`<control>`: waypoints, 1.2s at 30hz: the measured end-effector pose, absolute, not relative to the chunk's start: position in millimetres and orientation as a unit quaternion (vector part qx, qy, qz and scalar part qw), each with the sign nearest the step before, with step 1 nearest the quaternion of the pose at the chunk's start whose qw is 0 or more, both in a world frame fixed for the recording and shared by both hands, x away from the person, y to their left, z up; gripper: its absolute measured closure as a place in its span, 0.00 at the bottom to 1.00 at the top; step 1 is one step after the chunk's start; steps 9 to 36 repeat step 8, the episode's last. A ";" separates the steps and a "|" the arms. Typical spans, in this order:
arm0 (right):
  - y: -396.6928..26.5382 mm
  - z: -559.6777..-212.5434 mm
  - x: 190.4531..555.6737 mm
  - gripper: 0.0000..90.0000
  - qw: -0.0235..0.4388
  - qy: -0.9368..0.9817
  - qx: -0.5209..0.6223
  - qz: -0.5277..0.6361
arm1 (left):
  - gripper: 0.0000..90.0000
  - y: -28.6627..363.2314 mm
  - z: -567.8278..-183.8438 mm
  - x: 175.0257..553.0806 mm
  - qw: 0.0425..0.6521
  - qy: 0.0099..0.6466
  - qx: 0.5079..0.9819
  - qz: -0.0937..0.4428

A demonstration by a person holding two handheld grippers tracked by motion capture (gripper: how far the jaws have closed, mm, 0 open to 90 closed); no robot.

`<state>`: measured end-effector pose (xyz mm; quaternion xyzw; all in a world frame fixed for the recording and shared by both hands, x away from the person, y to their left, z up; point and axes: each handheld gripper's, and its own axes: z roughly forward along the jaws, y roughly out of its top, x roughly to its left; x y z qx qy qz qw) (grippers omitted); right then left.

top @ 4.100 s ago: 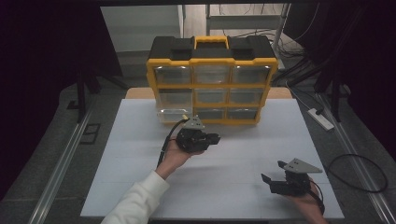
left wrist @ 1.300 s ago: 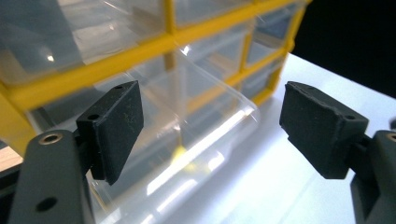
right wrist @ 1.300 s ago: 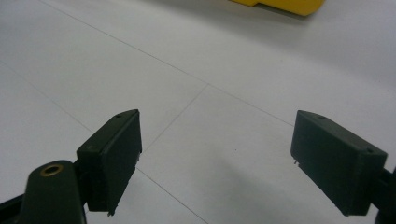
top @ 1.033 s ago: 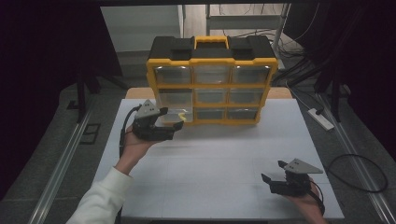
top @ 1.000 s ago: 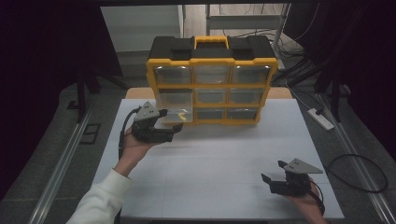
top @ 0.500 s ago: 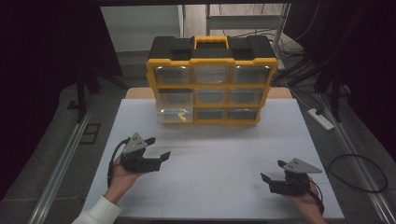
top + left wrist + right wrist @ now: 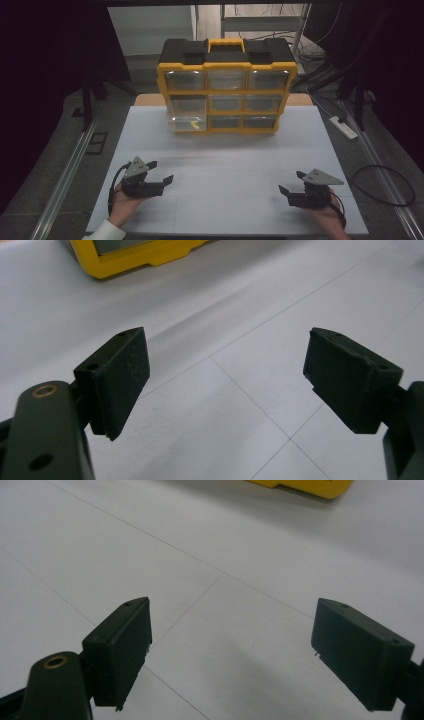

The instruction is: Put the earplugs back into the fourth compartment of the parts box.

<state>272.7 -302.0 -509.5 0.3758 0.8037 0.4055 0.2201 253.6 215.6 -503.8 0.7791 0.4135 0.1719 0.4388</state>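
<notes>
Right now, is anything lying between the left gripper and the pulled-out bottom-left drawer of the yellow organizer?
No. In the high view, bare white table separates the left gripper, jaws open and empty, from the drawer. The left gripper view shows bare tabletop too.

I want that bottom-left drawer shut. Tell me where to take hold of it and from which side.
Come at the drawer from the front with the left gripper, open and nearer. It juts out from the yellow organizer, so its clear front face is the part to push or pinch, probably along the top edge.

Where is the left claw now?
In the high view the left claw is at the near left of the table, open, well in front of the yellow organizer.
</notes>
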 end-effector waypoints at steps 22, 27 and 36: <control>-301.6 -508.9 271.7 0.19 0.222 0.803 0.369 0.411 | 0.20 211.8 -505.2 252.7 0.433 0.408 0.785 0.173; -301.6 -508.9 271.7 0.19 0.222 0.803 0.369 0.411 | 0.20 211.8 -505.2 252.7 0.433 0.408 0.785 0.173; -301.6 -508.9 271.7 0.19 0.222 0.803 0.369 0.411 | 0.20 211.8 -505.2 252.7 0.433 0.408 0.785 0.173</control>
